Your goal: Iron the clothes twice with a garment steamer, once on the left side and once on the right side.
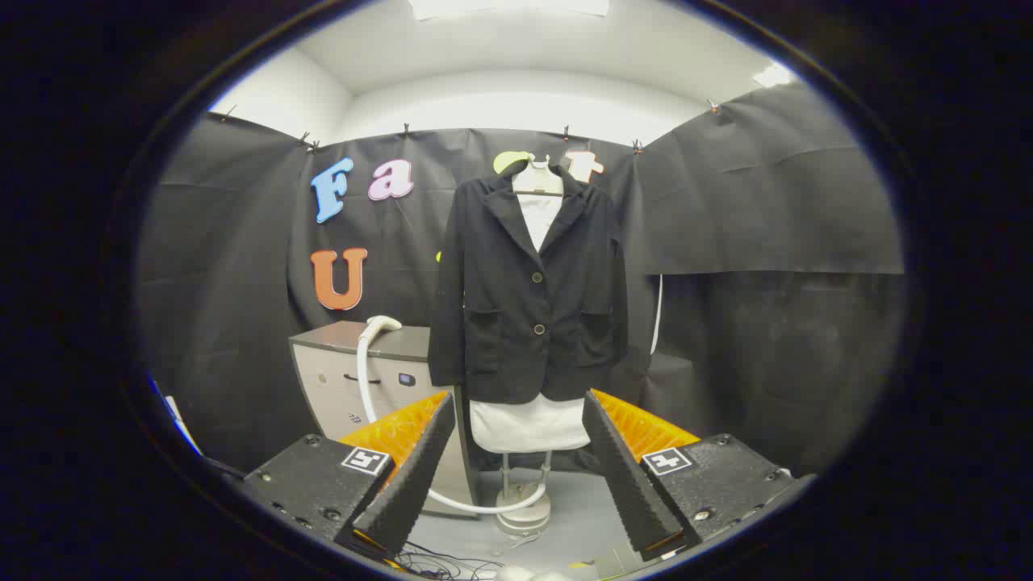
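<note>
Standing well back with the gripper (pixel 516 476) spread wide and empty, the work is at the fetch step — the next move calls for reaching the steamer head (pixel 379 325) on the cabinet (pixel 339 379), left of the hung jacket (pixel 529 290).

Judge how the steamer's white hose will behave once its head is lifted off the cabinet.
Probably floppy: the hose droops from the steamer head on the cabinet and loops along the floor. It will likely trail and drag. The open claw holds nothing.
</note>
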